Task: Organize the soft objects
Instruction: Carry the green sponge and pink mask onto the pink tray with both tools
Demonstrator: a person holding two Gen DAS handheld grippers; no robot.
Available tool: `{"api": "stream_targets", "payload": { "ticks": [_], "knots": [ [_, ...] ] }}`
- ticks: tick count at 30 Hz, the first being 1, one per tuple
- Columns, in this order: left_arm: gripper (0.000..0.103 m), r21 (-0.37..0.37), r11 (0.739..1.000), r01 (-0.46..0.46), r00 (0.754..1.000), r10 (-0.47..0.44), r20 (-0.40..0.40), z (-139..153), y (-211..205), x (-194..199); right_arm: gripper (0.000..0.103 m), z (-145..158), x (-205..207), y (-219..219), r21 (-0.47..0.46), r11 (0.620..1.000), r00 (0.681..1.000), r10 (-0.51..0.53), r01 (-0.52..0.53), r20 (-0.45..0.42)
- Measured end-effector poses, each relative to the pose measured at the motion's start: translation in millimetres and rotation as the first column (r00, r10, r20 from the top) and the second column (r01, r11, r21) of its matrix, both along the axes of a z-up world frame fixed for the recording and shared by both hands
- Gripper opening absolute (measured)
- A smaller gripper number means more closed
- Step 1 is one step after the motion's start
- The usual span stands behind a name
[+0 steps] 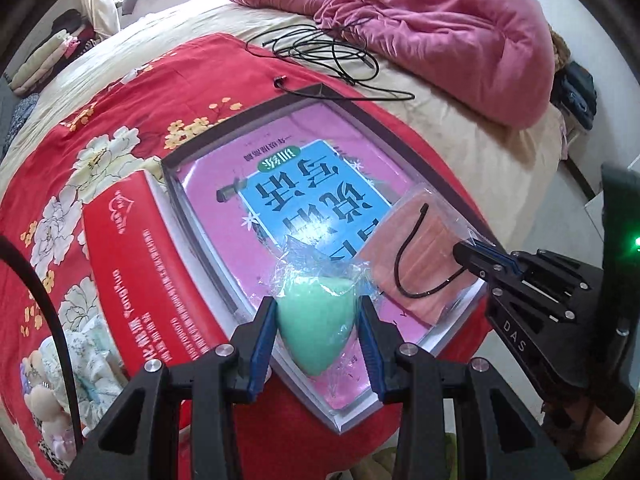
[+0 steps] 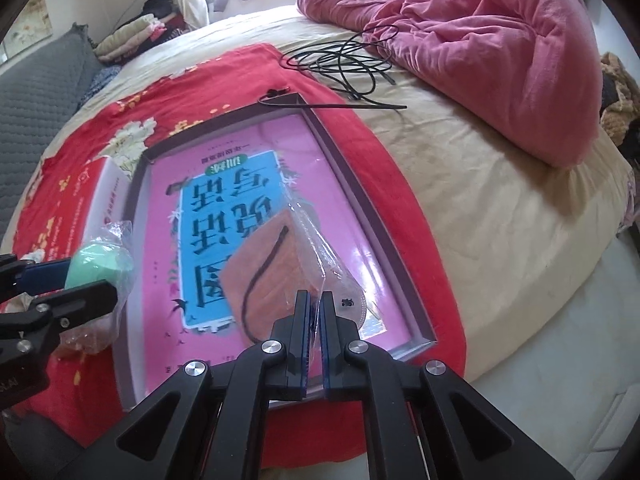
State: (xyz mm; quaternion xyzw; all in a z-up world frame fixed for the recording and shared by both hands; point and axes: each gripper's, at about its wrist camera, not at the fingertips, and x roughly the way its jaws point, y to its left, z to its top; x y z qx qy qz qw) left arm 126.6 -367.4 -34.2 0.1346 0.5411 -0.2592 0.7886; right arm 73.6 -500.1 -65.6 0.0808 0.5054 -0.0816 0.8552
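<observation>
Two tongs, left (image 1: 318, 320) clasping green sponge (image 1: 316, 320), right (image 2: 315, 312) pinching (apparently bagged) orange mask (image 2: 264, 272).

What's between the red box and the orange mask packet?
The green sponge in clear wrap, held by the left gripper above the pink book, seen in the left wrist view.

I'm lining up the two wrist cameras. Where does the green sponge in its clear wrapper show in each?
Left wrist: green sponge at bottom centre, between the left gripper fingers.
Right wrist: green sponge at the left edge, held by the left gripper.
Shared landmark: pink book in the tray.
</observation>
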Motion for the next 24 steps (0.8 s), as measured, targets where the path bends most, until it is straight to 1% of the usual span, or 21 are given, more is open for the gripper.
{"api": "stream_targets", "payload": {
  "ticks": [6,8,11,14,16,18,19,24],
  "knots": [
    [0.04,0.043,0.999,0.02,1.0,-0.02,-0.01,-12.5,-13.6,2.4,0.007,-4.2,2.3,-1.8,-0.004,1.0,1.0,0.001,-0.001,-0.01],
    [0.041,0.046,0.999,0.021,1.0,-0.02,-0.022,-17.0,-15.9,1.0,0.007,-4.9,2.7,-1.5,-0.008,1.0,1.0,0.003,-0.003,-0.011],
    [0.041,0.055,0.998,0.035,0.999,-0.033,-0.036,-24.9,-20.1,-3.0,0.011,-6.3,2.8,-1.2,-0.011,1.0,1.0,0.009,-0.009,-0.017],
    [0.041,0.062,0.997,0.055,0.998,-0.052,-0.044,-31.1,-25.5,-6.6,0.013,-6.8,2.7,-1.5,-0.006,1.0,1.0,0.011,-0.011,-0.019],
    [0.041,0.064,0.996,0.062,0.997,-0.059,-0.052,-34.2,-27.9,-7.4,0.018,-6.5,2.4,-2.0,-0.004,1.0,1.0,0.011,-0.011,-0.019],
    [0.041,0.068,0.995,0.07,0.996,-0.066,-0.059,-36.9,-29.9,-8.4,0.029,-6.2,2.4,-2.0,0.001,1.0,1.0,0.015,-0.015,-0.017],
    [0.041,0.071,0.995,0.073,0.996,-0.069,-0.058,-37.8,-30.5,-8.9,0.031,-6.1,2.3,-2.1,-0.002,1.0,1.0,0.012,-0.012,-0.017],
    [0.041,0.087,0.993,0.082,0.995,-0.078,-0.056,-41.2,-30.6,-9.8,0.034,-3.4,-0.2,-4.1,0.012,1.0,1.0,0.0,0.0,-0.001]
  ]
}}
